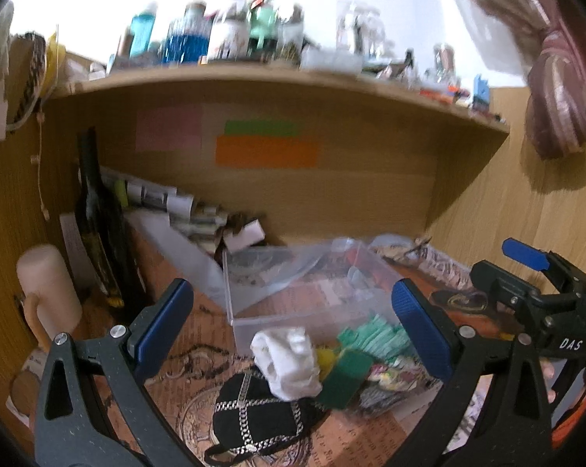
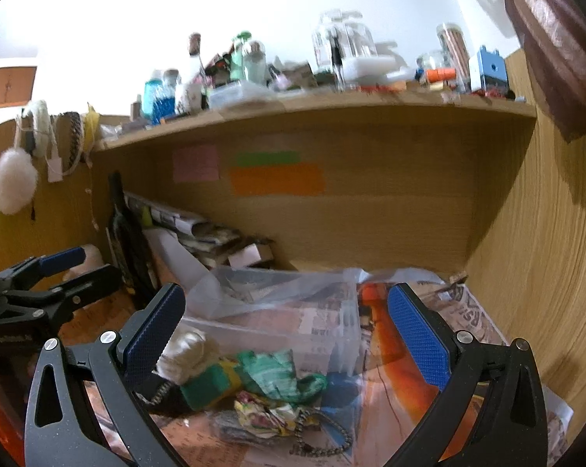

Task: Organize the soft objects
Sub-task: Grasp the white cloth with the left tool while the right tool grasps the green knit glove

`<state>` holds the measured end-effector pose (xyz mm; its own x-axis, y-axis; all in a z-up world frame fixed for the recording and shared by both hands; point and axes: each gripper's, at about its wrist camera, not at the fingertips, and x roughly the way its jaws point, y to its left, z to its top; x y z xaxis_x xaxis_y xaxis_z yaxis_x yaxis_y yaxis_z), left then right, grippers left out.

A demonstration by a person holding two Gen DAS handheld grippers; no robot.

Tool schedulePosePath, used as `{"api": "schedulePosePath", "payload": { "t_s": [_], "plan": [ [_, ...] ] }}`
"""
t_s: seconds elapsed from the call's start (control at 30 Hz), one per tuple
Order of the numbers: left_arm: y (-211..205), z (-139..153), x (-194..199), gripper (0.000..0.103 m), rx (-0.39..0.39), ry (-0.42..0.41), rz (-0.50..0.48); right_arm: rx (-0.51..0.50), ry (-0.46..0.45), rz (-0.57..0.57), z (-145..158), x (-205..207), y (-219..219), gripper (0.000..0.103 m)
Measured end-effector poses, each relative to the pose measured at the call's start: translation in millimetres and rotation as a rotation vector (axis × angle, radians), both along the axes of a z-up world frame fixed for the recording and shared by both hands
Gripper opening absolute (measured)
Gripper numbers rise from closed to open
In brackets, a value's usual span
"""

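A pile of soft things lies on the newspaper-covered desk in front of a clear plastic box (image 1: 293, 303). In the left wrist view I see a white cloth (image 1: 287, 362), a green-and-yellow sponge (image 1: 345, 375), a green cloth (image 1: 374, 336) and a black purse with silver chain trim (image 1: 259, 416). My left gripper (image 1: 293, 334) is open and empty above the pile. My right gripper (image 2: 289, 334) is open and empty; below it lie the white cloth (image 2: 187, 358), the sponge (image 2: 211, 387), the green cloth (image 2: 277, 373) and a crumpled wrapper (image 2: 267, 416). The box also shows there (image 2: 293, 334).
A dark bottle (image 1: 98, 225) and a pale candle (image 1: 47, 288) stand at the left. Papers and small boxes (image 1: 199, 214) are stacked at the back. A cluttered shelf (image 1: 277, 78) hangs overhead. A wooden side wall (image 2: 546, 272) closes the right. A bead chain (image 2: 324, 439) lies on the newspaper.
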<state>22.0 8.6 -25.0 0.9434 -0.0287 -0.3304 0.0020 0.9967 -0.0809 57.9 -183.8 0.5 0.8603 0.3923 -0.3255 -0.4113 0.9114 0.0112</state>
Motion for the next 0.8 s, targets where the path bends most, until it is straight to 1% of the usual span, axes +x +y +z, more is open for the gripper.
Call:
{"api": "schedulePosePath", "payload": {
  "t_s": [0.1,0.23,0.37,0.4,0.43,0.47,0.5,0.53,0.6,0.67,0.77,0.8],
  "plan": [
    [6.8,-15.9,11.6,0.103,-0.022,0.067,0.002,-0.014,0.05,-0.006,-10.8,11.1,-2.3,0.103],
    [15.0,-40.0,29.6,0.103,-0.05,0.159,-0.004,-0.04,0.133,-0.013,-32.7,27.7,-3.7,0.103],
    [17.8,-63.2,48.1,0.103,-0.063,0.231,0.005,-0.051,0.221,0.003,-53.3,43.8,-2.1,0.103],
    [18.7,-68.3,52.3,0.102,-0.069,0.245,0.004,-0.052,0.25,0.011,-59.1,48.8,-1.1,0.101],
    [18.5,-71.4,54.6,0.098,-0.071,0.254,0.005,-0.052,0.269,0.021,-63.2,51.1,-1.8,0.1],
    [18.2,-74.3,57.4,0.095,-0.07,0.264,0.004,-0.051,0.287,0.031,-66.7,54.6,-1.3,0.096],
    [17.8,-77.1,60.2,0.089,-0.067,0.275,0.0,-0.05,0.318,0.048,-72.3,59.7,0.6,0.091],
    [16.9,-80.0,63.1,0.087,-0.065,0.287,-0.006,-0.048,0.342,0.061,-75.3,61.5,0.7,0.09],
    [15.6,-84.1,67.3,0.085,-0.07,0.302,-0.016,-0.039,0.384,0.091,-83.8,67.9,3.9,0.083],
    [14.2,-88.6,72.1,0.082,-0.069,0.315,-0.026,-0.04,0.411,0.111,-90.0,71.2,7.1,0.078],
    [12.4,-94.7,77.9,0.069,-0.071,0.338,-0.037,-0.051,0.451,0.14,-99.8,76.1,14.6,0.071],
    [13.0,-96.7,79.7,0.063,-0.075,0.343,-0.028,-0.057,0.464,0.151,-103.5,77.8,17.9,0.067]
  ]
}}
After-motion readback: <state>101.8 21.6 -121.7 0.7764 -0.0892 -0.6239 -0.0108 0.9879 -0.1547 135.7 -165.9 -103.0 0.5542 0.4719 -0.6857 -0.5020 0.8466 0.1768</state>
